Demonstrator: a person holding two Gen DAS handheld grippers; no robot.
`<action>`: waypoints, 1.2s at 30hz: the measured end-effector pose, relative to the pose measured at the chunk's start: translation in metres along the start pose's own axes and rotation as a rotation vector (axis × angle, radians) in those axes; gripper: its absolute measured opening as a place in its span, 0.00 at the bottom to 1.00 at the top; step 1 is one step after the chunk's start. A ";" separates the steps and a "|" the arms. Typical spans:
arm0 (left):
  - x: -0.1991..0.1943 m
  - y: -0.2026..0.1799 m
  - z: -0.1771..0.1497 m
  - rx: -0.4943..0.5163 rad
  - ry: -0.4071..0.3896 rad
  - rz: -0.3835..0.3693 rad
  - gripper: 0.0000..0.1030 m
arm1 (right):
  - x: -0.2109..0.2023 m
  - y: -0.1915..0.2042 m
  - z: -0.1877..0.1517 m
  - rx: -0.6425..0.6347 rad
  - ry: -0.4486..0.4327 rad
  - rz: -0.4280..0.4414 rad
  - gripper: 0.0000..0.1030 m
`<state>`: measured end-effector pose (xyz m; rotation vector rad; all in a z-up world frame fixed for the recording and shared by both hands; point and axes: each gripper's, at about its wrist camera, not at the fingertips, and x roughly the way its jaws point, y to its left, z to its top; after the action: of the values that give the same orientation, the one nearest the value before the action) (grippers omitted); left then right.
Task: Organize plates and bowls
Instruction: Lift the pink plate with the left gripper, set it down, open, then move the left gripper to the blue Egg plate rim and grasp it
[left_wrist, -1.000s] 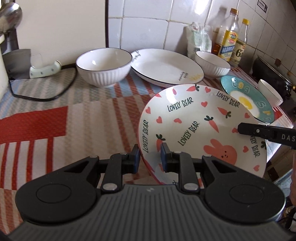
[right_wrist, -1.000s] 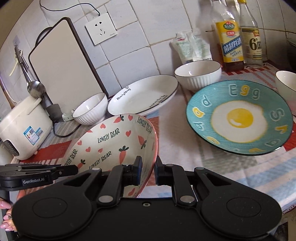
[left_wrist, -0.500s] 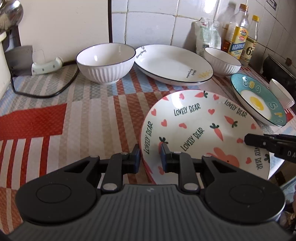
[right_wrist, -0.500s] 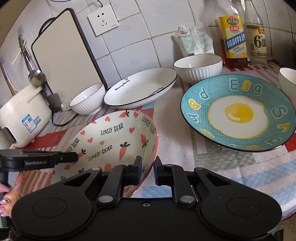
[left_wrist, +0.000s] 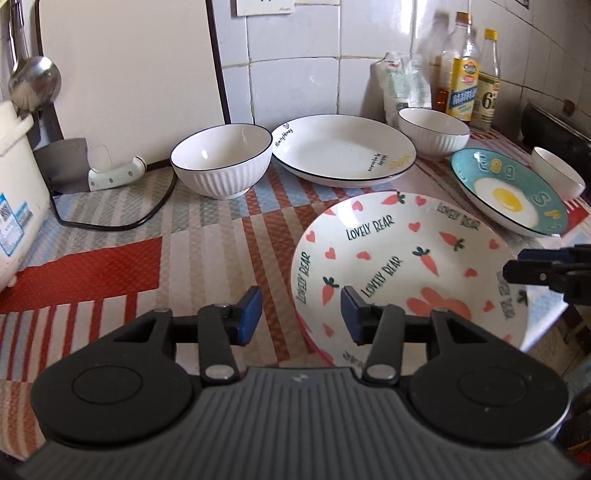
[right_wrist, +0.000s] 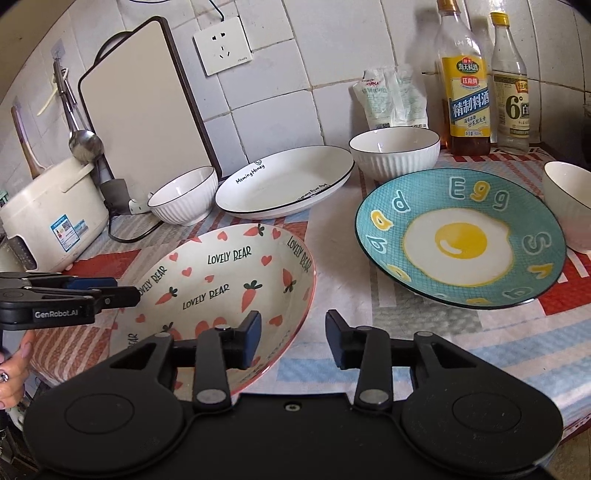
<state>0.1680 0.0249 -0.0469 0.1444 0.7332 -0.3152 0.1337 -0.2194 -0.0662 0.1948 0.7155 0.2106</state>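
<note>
1. Nearest, the left gripper (left_wrist: 301, 314) has its jaws spreading apart; the near-left rim of the carrot plate (left_wrist: 399, 266) lies between them, no pad pressing on it.
2. The right gripper (right_wrist: 293, 338) is likewise opening astride the plate's near-right rim, pinching nothing. The plate rests on the striped cloth (left_wrist: 122, 266) at the counter's near edge.
3. This looks like the release step: the carrot plate has just been set down.
4. Farther right sits the egg plate (right_wrist: 460, 238); beyond, the white oval plate (left_wrist: 343, 149) between two ribbed bowls (left_wrist: 221, 160).
5. Next, probably back both grippers clear without nudging the rim, then choose another dish to stack.
</note>
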 end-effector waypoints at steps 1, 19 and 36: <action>-0.004 -0.002 -0.001 0.006 -0.001 0.005 0.50 | -0.004 0.000 0.000 -0.005 0.000 0.001 0.46; -0.088 -0.052 -0.012 0.137 -0.019 -0.086 0.73 | -0.128 -0.026 -0.022 -0.086 -0.052 0.022 0.74; -0.031 -0.142 0.050 0.076 0.003 -0.293 0.71 | -0.157 -0.121 -0.035 -0.035 -0.389 -0.093 1.00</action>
<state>0.1308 -0.1142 0.0087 0.1095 0.7464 -0.6224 0.0099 -0.3721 -0.0238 0.1627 0.3331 0.0913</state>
